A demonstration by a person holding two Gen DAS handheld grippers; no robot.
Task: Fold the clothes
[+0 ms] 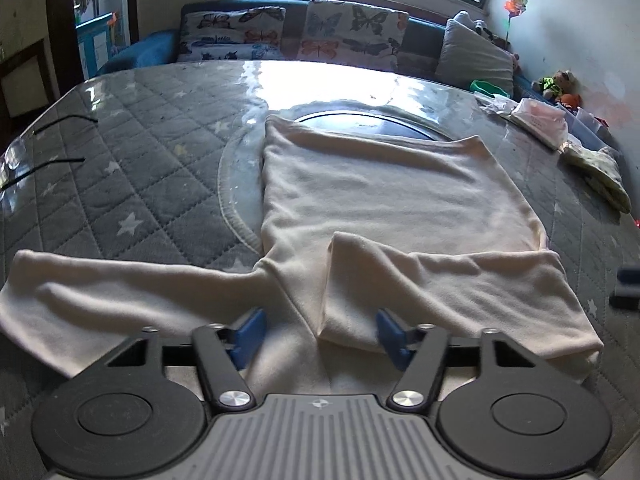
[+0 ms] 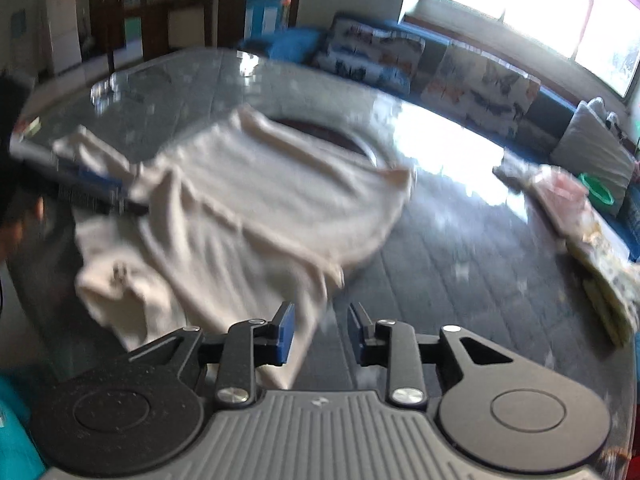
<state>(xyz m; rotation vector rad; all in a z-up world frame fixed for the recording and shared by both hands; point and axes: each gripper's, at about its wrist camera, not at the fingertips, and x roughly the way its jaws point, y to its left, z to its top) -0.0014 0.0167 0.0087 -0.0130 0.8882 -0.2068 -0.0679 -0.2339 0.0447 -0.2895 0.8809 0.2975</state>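
Observation:
A cream long-sleeved top (image 1: 384, 196) lies flat on the quilted grey table cover (image 1: 132, 128). Its right sleeve (image 1: 440, 280) is folded in across the body; its left sleeve (image 1: 104, 292) stretches out to the left. My left gripper (image 1: 320, 334) is open, low over the top's near edge, its blue pads either side of the folded sleeve's cuff. In the blurred right wrist view the top (image 2: 248, 200) lies ahead to the left. My right gripper (image 2: 320, 332) is open and empty above the top's near corner. The left gripper (image 2: 92, 188) shows there at the top's far side.
A round dark plate (image 1: 360, 120) sits under a clear cover behind the top. Folded cloths and bags (image 1: 560, 136) lie at the table's right edge, also in the right wrist view (image 2: 600, 248). A sofa with butterfly cushions (image 1: 288, 36) stands behind. Two black cables (image 1: 60, 124) lie at left.

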